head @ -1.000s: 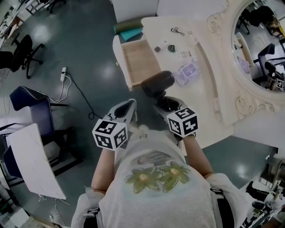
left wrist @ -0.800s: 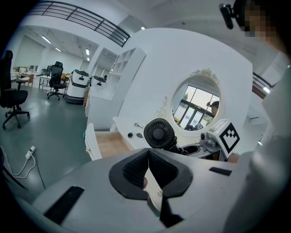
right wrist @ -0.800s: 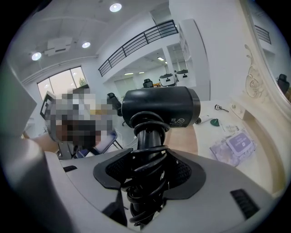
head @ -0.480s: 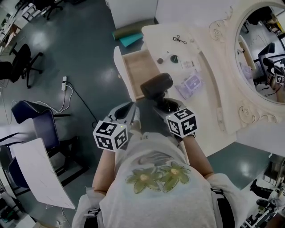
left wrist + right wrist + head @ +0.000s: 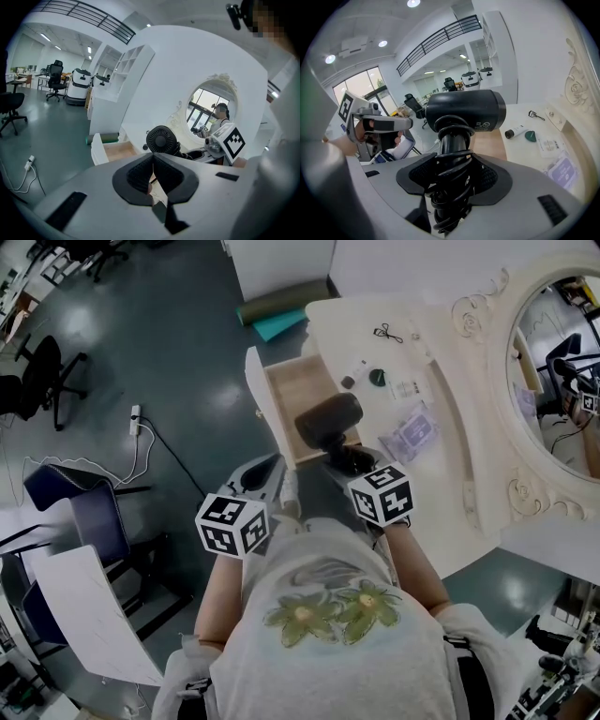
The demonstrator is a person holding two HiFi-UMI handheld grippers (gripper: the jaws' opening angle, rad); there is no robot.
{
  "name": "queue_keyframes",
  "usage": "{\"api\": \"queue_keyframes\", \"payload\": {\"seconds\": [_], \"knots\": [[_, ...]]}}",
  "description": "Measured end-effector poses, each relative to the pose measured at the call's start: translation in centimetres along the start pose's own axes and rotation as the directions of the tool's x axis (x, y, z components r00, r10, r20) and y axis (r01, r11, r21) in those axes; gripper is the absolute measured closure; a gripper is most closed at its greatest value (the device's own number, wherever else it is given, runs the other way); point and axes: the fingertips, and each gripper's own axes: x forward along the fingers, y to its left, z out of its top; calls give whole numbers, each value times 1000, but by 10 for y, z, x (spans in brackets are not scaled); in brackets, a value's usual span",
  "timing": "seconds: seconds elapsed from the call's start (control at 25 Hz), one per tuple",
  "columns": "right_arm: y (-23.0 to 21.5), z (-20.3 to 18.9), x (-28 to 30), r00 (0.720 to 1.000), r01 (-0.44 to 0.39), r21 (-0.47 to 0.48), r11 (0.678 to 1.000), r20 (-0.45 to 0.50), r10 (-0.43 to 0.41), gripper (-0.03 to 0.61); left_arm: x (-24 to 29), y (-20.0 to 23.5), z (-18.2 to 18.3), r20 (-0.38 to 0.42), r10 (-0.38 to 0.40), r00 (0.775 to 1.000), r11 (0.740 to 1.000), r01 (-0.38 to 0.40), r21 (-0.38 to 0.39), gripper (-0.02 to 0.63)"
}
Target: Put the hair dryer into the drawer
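The black hair dryer (image 5: 329, 421) (image 5: 465, 110) (image 5: 161, 140) is held upright, its cord wound round the handle. My right gripper (image 5: 349, 459) (image 5: 454, 180) is shut on that handle and carries the dryer just above the near end of the open wooden drawer (image 5: 298, 395) (image 5: 118, 150) of the cream dressing table (image 5: 441, 493). My left gripper (image 5: 267, 474) (image 5: 152, 174) hangs to the left of the dryer, over the floor, its jaws pressed together with nothing between them.
On the table top lie an eyelash curler (image 5: 385, 333), a small white tube (image 5: 352, 378), a green cap (image 5: 377, 377) and a purple packet (image 5: 412, 434). An oval mirror (image 5: 561, 362) backs the table. Chairs (image 5: 39, 381) and a power cable (image 5: 141, 423) are on the floor at left.
The dryer in my right gripper has edged forward, closer over the drawer's near end. The left gripper has kept its place.
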Motion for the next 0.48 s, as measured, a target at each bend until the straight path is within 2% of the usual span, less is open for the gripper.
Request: {"api": "queue_keyframes", "payload": {"seconds": [0.48], "knots": [[-16,30,36,1000,16,18,1000,-16,-16,351,21,40,30,-9,-14,1000,1000,14,9,603]]}}
